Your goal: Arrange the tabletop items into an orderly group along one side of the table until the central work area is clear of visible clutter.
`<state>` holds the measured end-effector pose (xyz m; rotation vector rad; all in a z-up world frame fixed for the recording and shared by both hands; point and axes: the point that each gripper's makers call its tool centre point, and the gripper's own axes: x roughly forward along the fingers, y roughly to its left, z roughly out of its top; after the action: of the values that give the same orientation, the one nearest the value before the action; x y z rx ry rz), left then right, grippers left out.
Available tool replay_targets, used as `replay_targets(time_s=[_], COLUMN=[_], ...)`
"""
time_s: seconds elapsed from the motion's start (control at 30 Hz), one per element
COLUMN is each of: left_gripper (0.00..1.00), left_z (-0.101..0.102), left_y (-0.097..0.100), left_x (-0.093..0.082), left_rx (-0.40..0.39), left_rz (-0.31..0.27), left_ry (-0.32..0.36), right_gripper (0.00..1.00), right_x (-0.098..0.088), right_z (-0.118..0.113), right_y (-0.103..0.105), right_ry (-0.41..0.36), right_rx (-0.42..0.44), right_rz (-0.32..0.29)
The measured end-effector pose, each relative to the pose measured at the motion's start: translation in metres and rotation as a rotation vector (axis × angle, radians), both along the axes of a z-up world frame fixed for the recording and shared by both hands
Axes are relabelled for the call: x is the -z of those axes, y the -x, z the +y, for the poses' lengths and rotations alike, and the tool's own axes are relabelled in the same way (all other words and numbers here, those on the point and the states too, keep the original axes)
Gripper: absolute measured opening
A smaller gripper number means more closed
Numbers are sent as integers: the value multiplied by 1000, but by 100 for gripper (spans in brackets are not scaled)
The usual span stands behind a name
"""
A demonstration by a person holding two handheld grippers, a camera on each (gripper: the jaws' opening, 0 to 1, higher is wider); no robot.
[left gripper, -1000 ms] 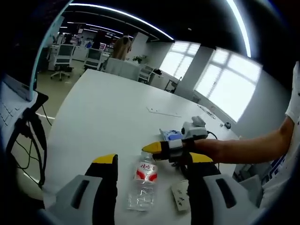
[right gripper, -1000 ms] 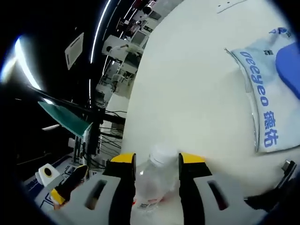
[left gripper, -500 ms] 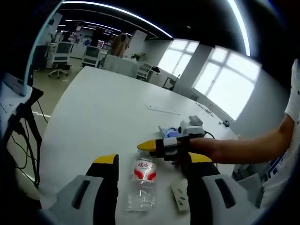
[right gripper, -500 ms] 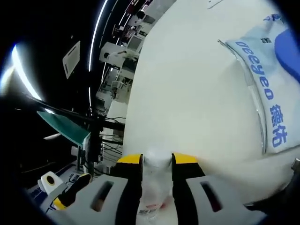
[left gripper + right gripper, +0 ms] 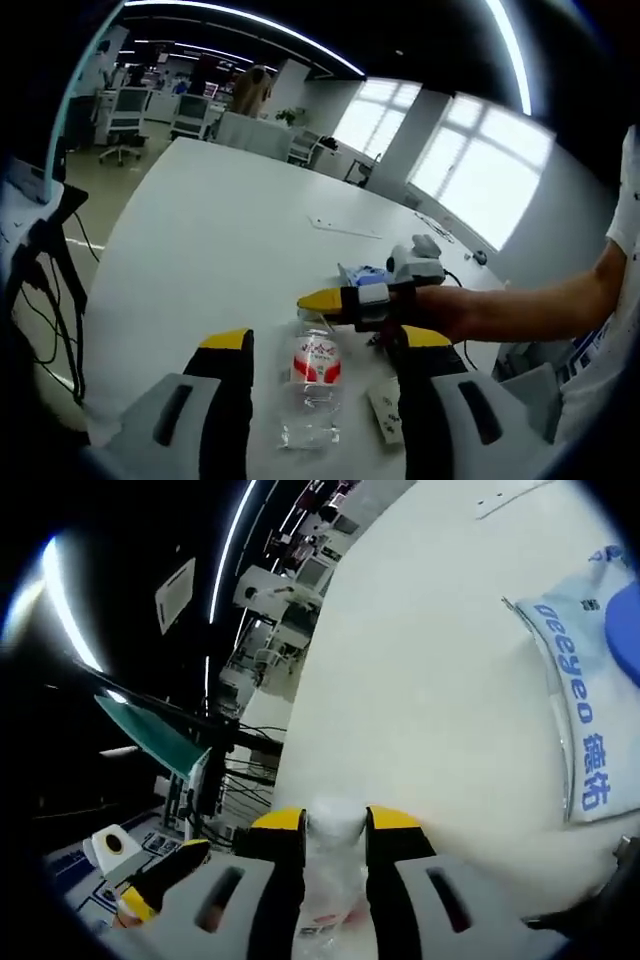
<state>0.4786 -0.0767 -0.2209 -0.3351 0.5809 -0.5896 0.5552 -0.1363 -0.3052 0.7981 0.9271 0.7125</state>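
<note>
A clear plastic water bottle (image 5: 314, 390) with a red label lies on the white table (image 5: 220, 240), cap pointing away from me. My left gripper (image 5: 325, 340) is open, its yellow-tipped jaws standing wide on either side of the bottle without touching it. My right gripper (image 5: 322, 303), held by a hand coming in from the right, is shut on the bottle's neck. In the right gripper view the yellow jaws (image 5: 335, 821) pinch the white cap and the bottle (image 5: 330, 885) runs down between them. The left gripper (image 5: 150, 885) shows at the lower left there.
A small printed card (image 5: 385, 412) lies right of the bottle. Behind it are a blue-and-white pack (image 5: 362, 276) and a white device (image 5: 414, 262) with a cable. A tissue pack marked "deeyeo" (image 5: 585, 695) lies at right. A paper strip (image 5: 345, 228) sits farther back. Cables hang off the table's left edge.
The right gripper's jaws have shut on the bottle's neck. The bottle has shifted a little and its cap end has risen slightly. The left gripper has stayed open around it.
</note>
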Motion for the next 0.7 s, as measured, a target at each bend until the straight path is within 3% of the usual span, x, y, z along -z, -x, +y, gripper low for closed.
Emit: replay_targets(time_s=[0.5, 0.7], left_gripper=[56, 55], left_z=[-5, -8], left_y=[6, 9], left_x=[21, 30], left_rx=[98, 120], left_rz=[49, 69], left_ry=[4, 9], right_gripper=[20, 20], right_x=[-30, -46], right_z=[13, 24], right_y=[9, 16], right_ry=[18, 34], right_rx=[-118, -209], right_rz=[-173, -280])
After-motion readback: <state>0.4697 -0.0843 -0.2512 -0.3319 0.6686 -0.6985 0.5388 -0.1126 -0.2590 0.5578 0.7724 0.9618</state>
